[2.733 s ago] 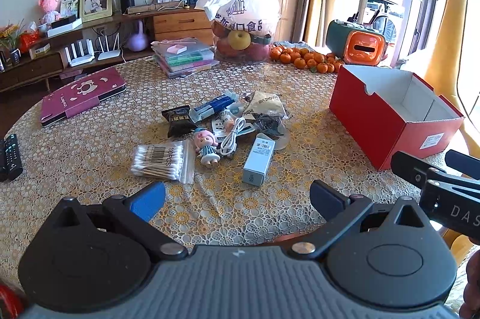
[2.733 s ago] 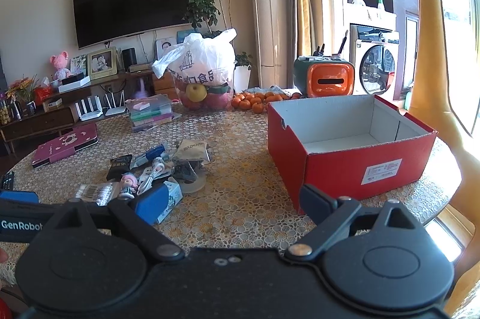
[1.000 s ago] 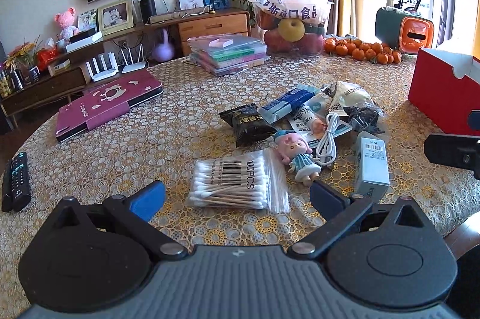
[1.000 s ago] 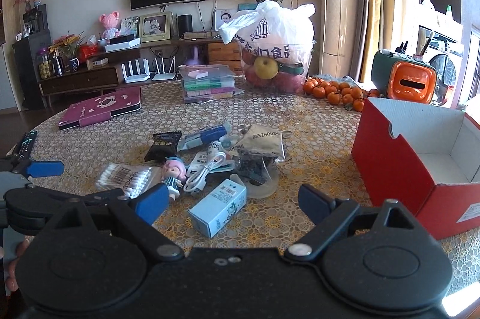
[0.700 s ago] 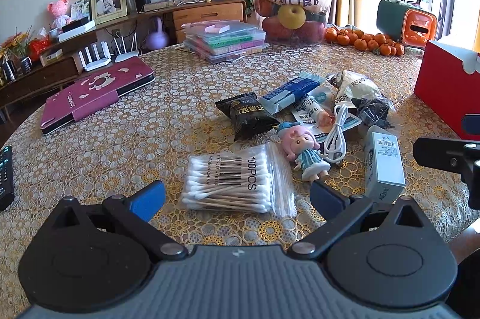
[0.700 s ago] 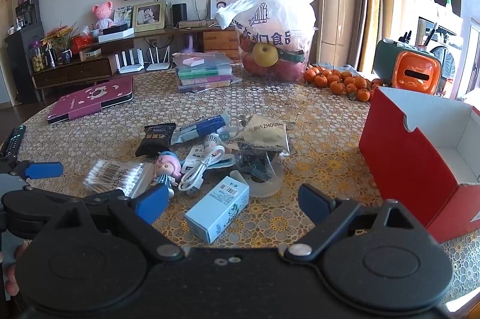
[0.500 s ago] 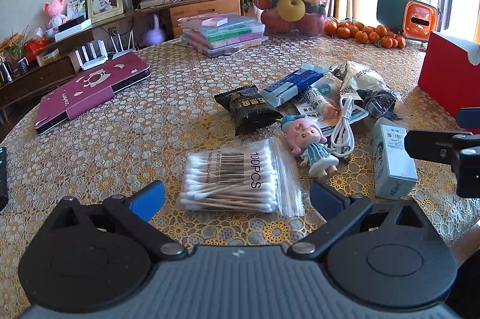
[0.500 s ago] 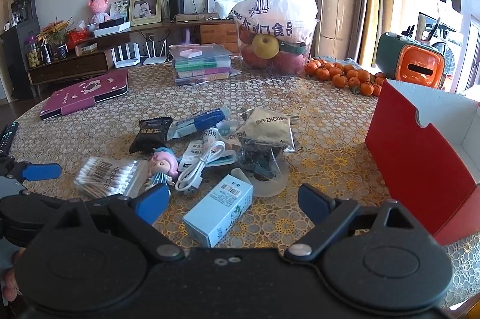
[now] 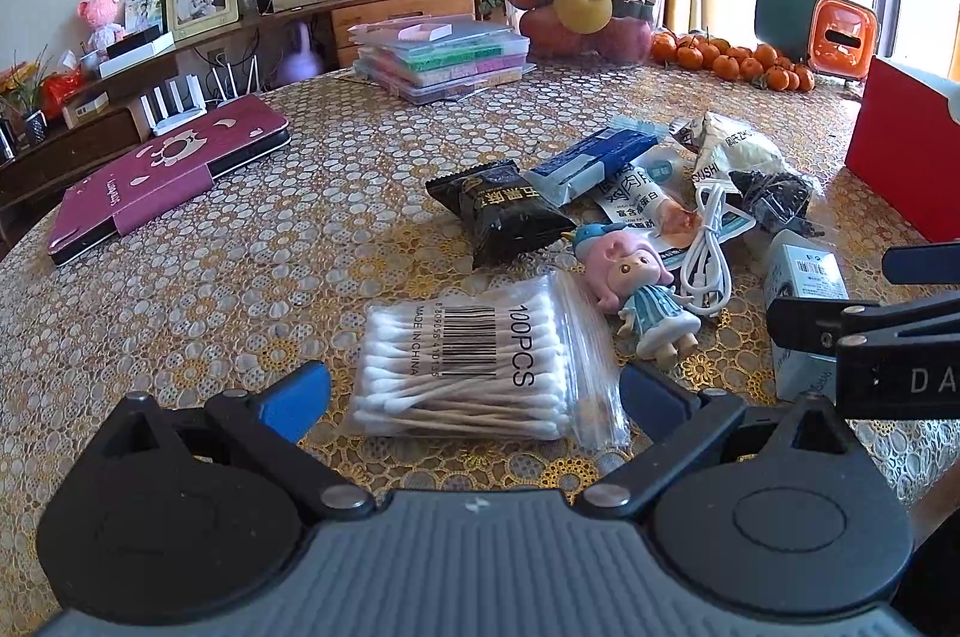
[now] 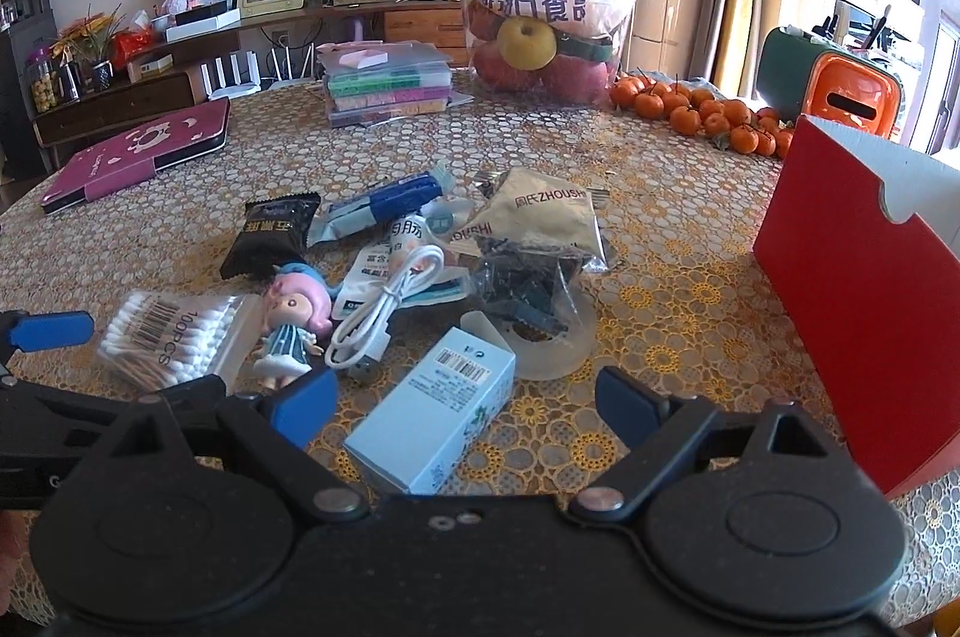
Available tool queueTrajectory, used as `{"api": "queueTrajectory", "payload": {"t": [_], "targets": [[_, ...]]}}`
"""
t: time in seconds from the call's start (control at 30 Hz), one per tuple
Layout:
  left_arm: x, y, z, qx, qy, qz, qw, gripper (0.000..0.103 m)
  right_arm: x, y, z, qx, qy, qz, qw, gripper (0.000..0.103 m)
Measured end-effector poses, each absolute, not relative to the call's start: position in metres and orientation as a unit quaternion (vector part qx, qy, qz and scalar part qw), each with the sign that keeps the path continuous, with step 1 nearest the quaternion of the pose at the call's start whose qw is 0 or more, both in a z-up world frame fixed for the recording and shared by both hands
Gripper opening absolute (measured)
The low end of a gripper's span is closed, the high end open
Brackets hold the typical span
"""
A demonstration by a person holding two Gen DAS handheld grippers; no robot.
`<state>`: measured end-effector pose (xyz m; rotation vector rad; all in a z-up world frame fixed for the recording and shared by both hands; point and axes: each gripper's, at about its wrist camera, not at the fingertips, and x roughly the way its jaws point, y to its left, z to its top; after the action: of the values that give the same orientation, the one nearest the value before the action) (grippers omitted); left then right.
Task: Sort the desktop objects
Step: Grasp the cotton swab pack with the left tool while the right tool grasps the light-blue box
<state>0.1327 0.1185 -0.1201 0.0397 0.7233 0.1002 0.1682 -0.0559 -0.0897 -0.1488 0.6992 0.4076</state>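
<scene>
Left wrist cam sits low over the near table point(image 9: 180, 277) edge, facing fwd across it twd the TV wall, very close to the cotton swab bag point(image 9: 474, 367). Right wrist cam is alongside to the right, same heading, close to the blue box point(image 10: 432, 427), w/ the red box point(image 10: 852, 337) at its right edge. Both share the central clutter, e.g. doll point(image 9: 642, 289) point(image 10: 294, 325), plus each other's gripper at the frame side.

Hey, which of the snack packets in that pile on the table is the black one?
The black foil snack packet at the pile's left edge, just beyond the clear bag of cotton swabs. The blue packet and white packet lie to its right.
</scene>
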Motion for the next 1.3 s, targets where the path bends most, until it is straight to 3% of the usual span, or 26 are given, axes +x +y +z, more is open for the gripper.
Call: {"api": "queueTrajectory", "payload": {"t": [0.5, 1.0, 1.1, 1.13, 1.3], "targets": [[0.134, 0.123, -0.128, 0.001, 0.356, 0.055, 0.933, 0.102, 0.178, -0.055, -0.102, -0.063, 0.366, 0.184, 0.910, 0.091], [0.131, 0.120, -0.128, 0.011, 0.346, 0.050, 0.937, 0.086, 0.175, -0.056, -0.104, -0.062, 0.370, 0.187, 0.908, 0.085], [0.130, 0.119, -0.128, 0.013, 0.345, 0.050, 0.937, 0.083, 0.175, -0.056, -0.105, -0.061, 0.375, 0.189, 0.906, 0.071], [0.130, 0.119, -0.128, 0.012, 0.345, 0.050, 0.937, 0.082, 0.175, -0.056, -0.105, -0.060, 0.379, 0.190, 0.904, 0.055], [0.129, 0.118, -0.126, 0.009, 0.347, 0.054, 0.936, 0.074, 0.175, -0.057, -0.104, -0.059, 0.378, 0.188, 0.905, 0.047]]}}
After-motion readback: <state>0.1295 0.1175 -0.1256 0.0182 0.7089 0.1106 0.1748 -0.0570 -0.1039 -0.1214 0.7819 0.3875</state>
